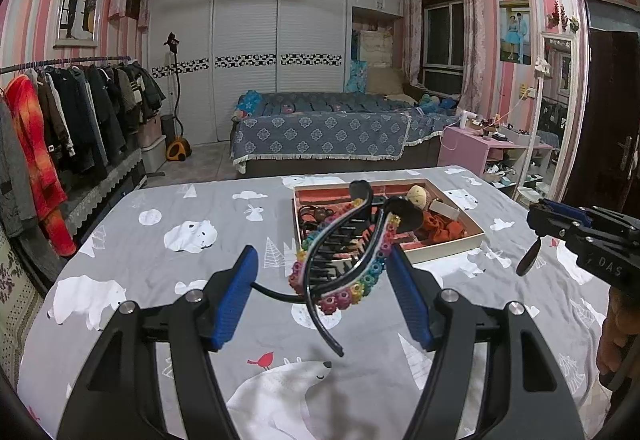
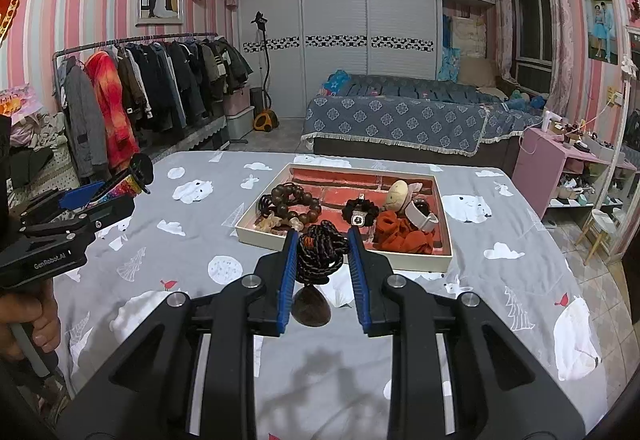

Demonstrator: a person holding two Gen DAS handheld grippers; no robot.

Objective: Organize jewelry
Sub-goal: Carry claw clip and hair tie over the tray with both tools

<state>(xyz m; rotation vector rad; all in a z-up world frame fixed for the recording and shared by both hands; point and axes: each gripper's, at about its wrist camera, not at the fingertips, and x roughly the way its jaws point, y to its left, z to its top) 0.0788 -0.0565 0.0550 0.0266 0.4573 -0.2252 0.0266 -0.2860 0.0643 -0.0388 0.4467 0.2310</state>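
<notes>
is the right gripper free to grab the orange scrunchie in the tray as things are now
Probably not yet. The right gripper is already shut on a black braided cord with a brown pendant. The orange scrunchie lies uncovered in the tray just ahead, so the path looks open once the cord is released.

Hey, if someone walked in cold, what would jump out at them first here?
Probably the rainbow-flowered hair clip, held up between the left gripper jaws above the bear-print bedspread. Next, the black braided cord clamped in the right gripper, just short of the red-lined tray of beads and scrunchies.
</notes>
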